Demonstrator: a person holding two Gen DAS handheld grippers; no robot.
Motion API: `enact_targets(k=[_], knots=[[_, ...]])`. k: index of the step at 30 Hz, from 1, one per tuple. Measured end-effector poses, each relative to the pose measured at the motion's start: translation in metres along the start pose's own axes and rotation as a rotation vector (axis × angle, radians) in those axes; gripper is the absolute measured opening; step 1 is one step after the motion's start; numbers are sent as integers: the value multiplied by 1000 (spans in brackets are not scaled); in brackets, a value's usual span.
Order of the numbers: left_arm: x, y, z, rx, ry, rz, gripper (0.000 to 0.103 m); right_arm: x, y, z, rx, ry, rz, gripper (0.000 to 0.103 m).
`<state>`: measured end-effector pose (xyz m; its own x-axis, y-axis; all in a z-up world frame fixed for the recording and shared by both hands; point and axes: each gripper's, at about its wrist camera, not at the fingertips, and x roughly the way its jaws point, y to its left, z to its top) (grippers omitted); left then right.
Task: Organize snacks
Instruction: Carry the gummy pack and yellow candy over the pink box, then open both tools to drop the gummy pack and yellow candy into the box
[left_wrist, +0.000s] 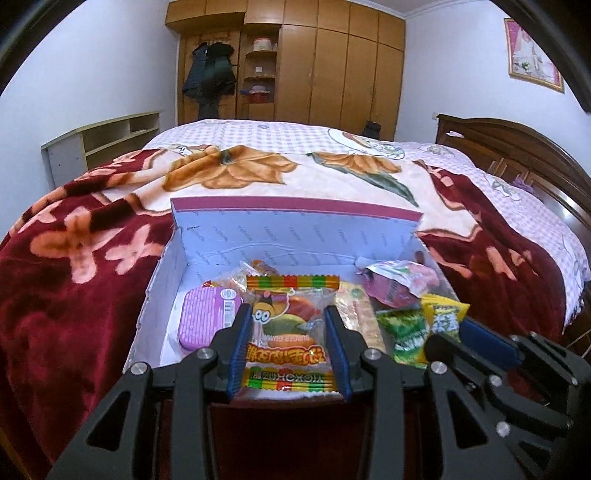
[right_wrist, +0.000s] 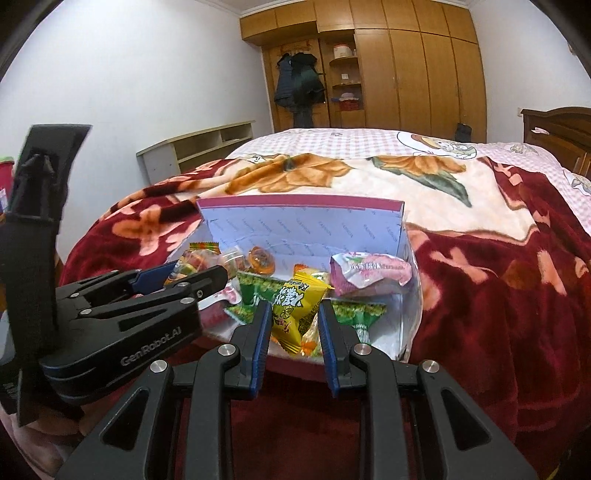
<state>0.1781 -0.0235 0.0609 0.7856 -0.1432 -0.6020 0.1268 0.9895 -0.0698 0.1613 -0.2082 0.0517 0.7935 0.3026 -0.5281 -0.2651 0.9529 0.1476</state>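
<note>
**Two grippers clamp snack packets over a box on a bed**

The left gripper (left_wrist: 287, 309) is closed on a clear gummy packet (left_wrist: 288, 343) with striped ends, its print upside down. The right gripper (right_wrist: 293, 306) pinches a crinkled yellow packet (right_wrist: 291, 321). Both packets sit over the near end of an open white cardboard box (left_wrist: 295, 229) with a magenta-edged flap. The fingers hide much of the box's near wall, and overlapping wrappers cover its floor. Small orange sweets (right_wrist: 258, 258) at the back are too blurred to read.

Inside the box lie a ridged purple case (left_wrist: 207, 317), green packets (left_wrist: 406, 328) and a pink foil pouch (left_wrist: 399, 284). The box rests on a plush maroon floral blanket (left_wrist: 92, 277) spread over a bed with a checked sheet (left_wrist: 277, 133). A wooden wardrobe (left_wrist: 332, 62) fills the far wall, and the fisheye edge crops the dark headboard (left_wrist: 517, 147).
</note>
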Motion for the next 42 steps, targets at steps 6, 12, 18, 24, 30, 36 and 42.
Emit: enact_targets(k=[6, 12, 18, 24, 30, 36, 42], knots=[[19, 2, -2, -6, 16, 26, 40, 12, -4, 1, -1, -5, -17, 27], [34, 3, -7, -3, 37, 42, 41, 29, -12, -2, 22, 18, -31, 27], [40, 2, -10, 11, 37, 48, 43, 39, -13, -5, 26, 32, -38, 27], [39, -1, -11, 19, 35, 51, 59, 42, -14, -7, 38, 37, -38, 34], [34, 1, -9, 12, 24, 46, 61, 36, -15, -6, 45, 18, -31, 39], [27, 4, -9, 4, 10, 58, 62, 31, -14, -7, 56, 1, -28, 48], [22, 6, -10, 3, -7, 75, 62, 28, -13, -8, 61, -15, -28, 53]])
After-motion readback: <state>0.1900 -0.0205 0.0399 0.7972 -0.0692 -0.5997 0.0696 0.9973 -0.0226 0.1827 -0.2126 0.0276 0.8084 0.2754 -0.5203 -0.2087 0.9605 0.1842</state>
